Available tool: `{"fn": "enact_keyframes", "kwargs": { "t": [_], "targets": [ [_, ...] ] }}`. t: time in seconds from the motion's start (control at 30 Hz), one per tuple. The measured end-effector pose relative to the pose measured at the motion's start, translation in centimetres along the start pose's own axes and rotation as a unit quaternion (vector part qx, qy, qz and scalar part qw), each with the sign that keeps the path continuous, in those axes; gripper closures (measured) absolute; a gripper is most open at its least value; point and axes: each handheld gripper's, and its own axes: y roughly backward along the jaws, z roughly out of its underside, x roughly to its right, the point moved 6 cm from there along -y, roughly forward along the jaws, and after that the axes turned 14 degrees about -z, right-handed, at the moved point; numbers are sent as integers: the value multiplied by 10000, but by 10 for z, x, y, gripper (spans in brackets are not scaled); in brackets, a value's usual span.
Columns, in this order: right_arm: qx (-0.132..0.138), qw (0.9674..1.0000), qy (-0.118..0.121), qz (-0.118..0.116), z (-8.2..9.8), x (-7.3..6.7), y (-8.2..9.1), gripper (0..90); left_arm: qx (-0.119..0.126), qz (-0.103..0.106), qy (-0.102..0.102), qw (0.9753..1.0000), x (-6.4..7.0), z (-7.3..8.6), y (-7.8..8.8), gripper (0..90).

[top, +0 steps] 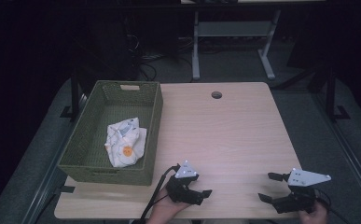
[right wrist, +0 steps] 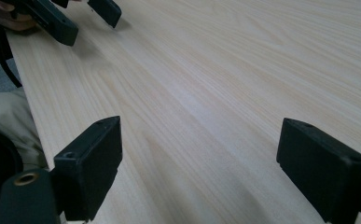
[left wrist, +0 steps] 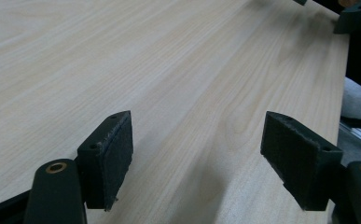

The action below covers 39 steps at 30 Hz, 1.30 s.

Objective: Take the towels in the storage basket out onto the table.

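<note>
Since it lies crumpled in the green woven basket [top: 151, 122] at the table's [top: 234, 135] left, the white printed cloth [top: 125, 142] looks light, soft and limp; I judge a pinch on an upstanding fold near its top would lift it best. Right of the basket, the left gripper [top: 202, 193] rests with fingers spread and empty. Farther right, the right gripper [top: 267, 186] likewise stands spread, holding nothing.

Dim room, grey floor [top: 234, 65]; a white-legged desk [top: 234, 29] stands beyond the wooden table [top: 225, 130]
</note>
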Motion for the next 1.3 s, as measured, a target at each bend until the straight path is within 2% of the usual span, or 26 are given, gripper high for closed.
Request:
{"fn": "enact_keyframes", "kwargs": {
  "t": [0.2, 0.4, 0.47, 0.57, 0.7, 0.73, 0.8, 0.83, 0.87, 0.97, 1.03, 1.1, 1.3],
  "targets": [
    [26, 10000, -19, -16, -1, 1, 0, 138, 14, 17, -11, 10000, -2, -2, 1, 251],
    [20, 10000, -4, -13, -1, -2, 0, 138, 92, 43, -159, 9998, -4, -13, 9, 251],
    [17, 10000, 0, -6, -1, -2, 0, 138, 92, 92, -102, 9999, -3, -15, 10, 251],
    [25, 10000, -5, 12, -1, -2, -1, 139, 100, 57, -287, 9995, -4, -25, 14, 251],
    [0, 10000, -6, 8, -1, -2, -1, 138, 74, 118, -322, 9994, -7, -36, 19, 246],
    [25, 10000, 5, 0, -1, -3, -1, 138, -16, 3, -486, 9988, -10, -40, 22, 244],
    [38, 10000, 5, -1, -1, -3, -1, 138, -27, -3, -517, 9987, -11, -43, 23, 244],
    [31, 10000, 19, -9, -1, -3, -1, 138, -39, 21, -517, 9987, -13, -47, 26, 244],
    [26, 10000, 20, -10, -1, -3, -1, 138, -43, -2, -599, 9982, -15, -52, 30, 244],
    [16, 10000, 34, -12, -1, -3, -1, 139, -49, 19, -597, 9982, -16, -57, 35, 244],
    [19, 10000, 61, -17, -1, -3, -2, 138, -67, 0, -696, 9976, -17, -62, 41, 244],
    [22, 10000, 66, -20, -1, -3, -2, 138, -96, 110, -718, 9973, -22, -70, 52, 244],
    [28, 10000, 75, -23, -2, -3, -2, 138, -148, 90, -885, 9959, -32, -83, 68, 237]
  ]
}}
